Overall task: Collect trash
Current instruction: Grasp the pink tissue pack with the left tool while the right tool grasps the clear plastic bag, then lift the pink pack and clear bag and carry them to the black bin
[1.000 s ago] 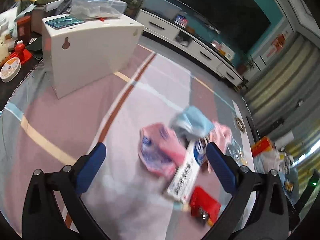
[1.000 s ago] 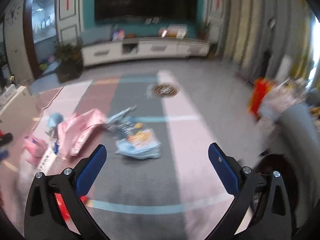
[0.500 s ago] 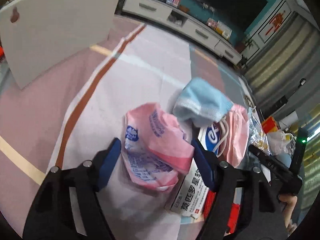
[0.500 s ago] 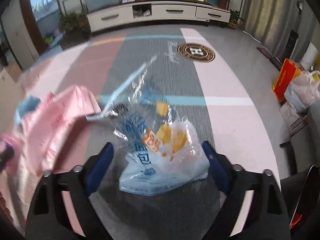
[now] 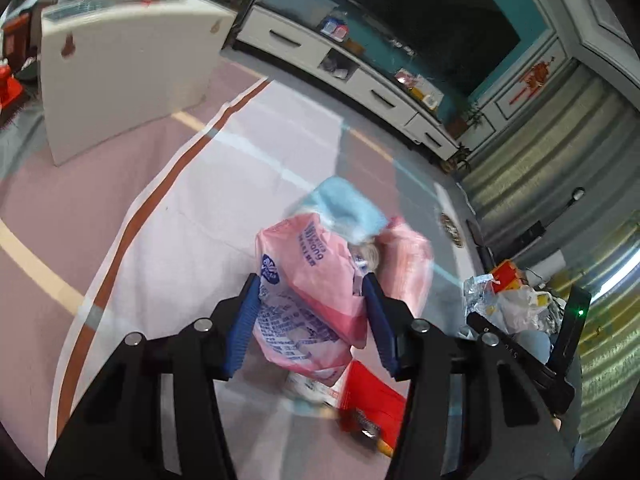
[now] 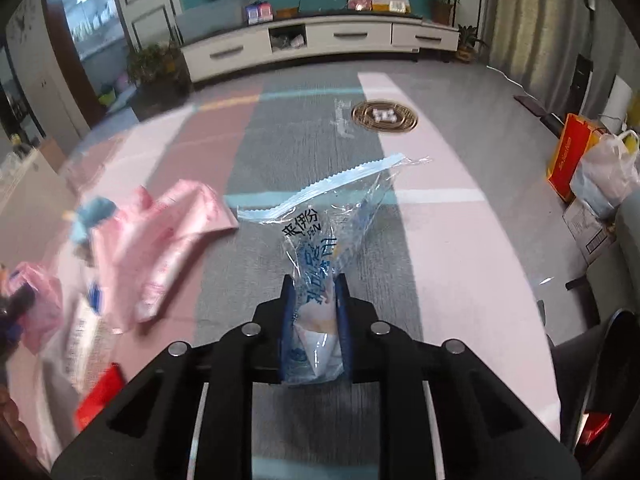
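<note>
Pickup step: left tongs (image 5: 312, 320) pinching pink wrapper (image 5: 316, 280); right tongs (image 6: 314, 320) pinching clear bag (image 6: 320, 248). Next: carry both to bin.

- A home living room.
- Ahead of the tool, a long white TV cabinet (image 6: 320, 46) with drawers stands under a dark screen (image 5: 420, 28) on a teal wall.
- Potted plants (image 6: 154, 64) flank it.
- A striped carpet (image 6: 312, 152) underfoot; curtains (image 6: 520, 16) to the right.
</note>
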The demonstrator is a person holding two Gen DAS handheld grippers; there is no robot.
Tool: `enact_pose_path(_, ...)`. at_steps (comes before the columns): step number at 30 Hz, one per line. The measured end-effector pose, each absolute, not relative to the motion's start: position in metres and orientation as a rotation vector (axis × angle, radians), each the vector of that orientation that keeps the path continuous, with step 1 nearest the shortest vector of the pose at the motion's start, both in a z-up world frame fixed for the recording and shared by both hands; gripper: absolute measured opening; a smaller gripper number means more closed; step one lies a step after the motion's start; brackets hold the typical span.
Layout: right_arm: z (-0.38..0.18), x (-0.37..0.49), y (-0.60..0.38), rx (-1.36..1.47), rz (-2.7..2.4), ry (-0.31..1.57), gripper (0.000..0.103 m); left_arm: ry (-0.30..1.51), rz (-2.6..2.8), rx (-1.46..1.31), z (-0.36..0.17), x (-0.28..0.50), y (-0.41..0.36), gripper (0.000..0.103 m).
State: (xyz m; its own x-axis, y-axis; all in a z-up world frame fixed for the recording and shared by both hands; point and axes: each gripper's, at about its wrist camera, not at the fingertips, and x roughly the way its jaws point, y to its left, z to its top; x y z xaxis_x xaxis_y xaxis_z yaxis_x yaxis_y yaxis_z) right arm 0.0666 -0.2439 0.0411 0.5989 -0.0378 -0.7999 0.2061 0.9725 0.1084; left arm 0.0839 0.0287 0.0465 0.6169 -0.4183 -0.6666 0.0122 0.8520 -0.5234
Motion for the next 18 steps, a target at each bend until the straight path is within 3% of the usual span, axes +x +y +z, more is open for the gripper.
enact_pose_path(8, 0.096, -0.004, -0.243, 0.267, -0.133, 0.776, 0.021, 0.783, -0.379, -0.512, 0.106, 0.041, 0.034, 0.053)
enact_pose_path(18, 0.115, -0.048, -0.234, 0.253, -0.138, 0.674, 0.021, 0.693, -0.448, -0.429, 0.147, 0.0, 0.025, 0.054)
